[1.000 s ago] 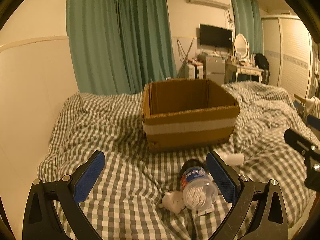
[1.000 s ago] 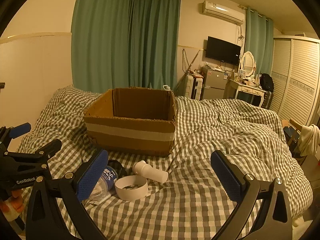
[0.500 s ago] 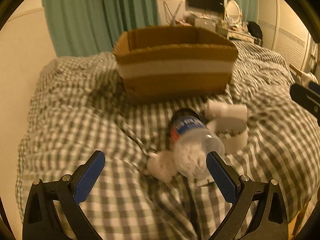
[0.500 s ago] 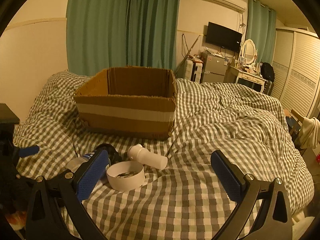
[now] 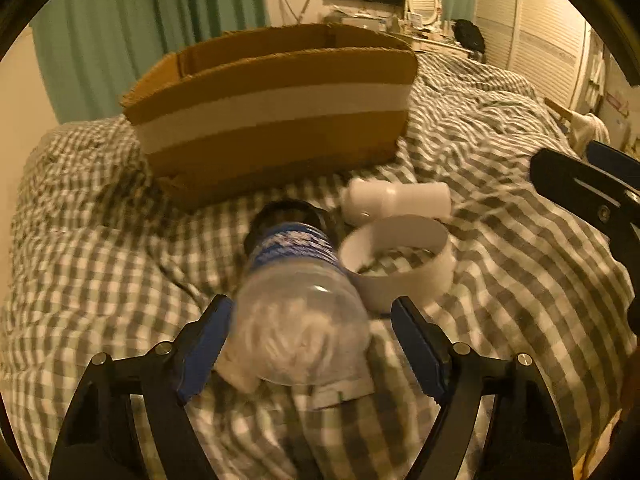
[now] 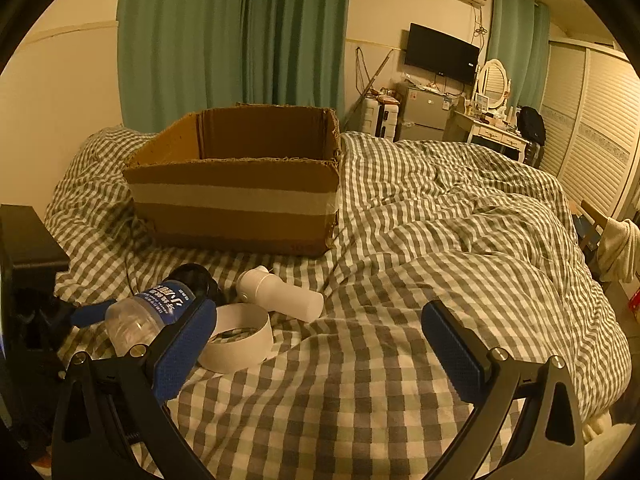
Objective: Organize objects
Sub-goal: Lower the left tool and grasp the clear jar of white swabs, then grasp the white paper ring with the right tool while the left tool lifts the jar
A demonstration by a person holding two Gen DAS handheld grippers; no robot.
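Rightward, the checked bed [image 6: 460, 240] lies open beyond the clutter. Only bare inner walls of the cardboard box [image 5: 272, 108] show. Left gripper [image 5: 312, 344] jaws are closing around the lying water bottle [image 5: 298, 300], with a gap still showing at the right pad; right gripper [image 6: 320, 344] jaws stand wide and empty, near the white ring [image 6: 240, 338].

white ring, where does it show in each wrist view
Left wrist: white ring right of centre, beside the bottle that lies between the closing left gripper jaws.
Right wrist: ring lower left, by the inner finger.
Shared landmark: the box behind it.
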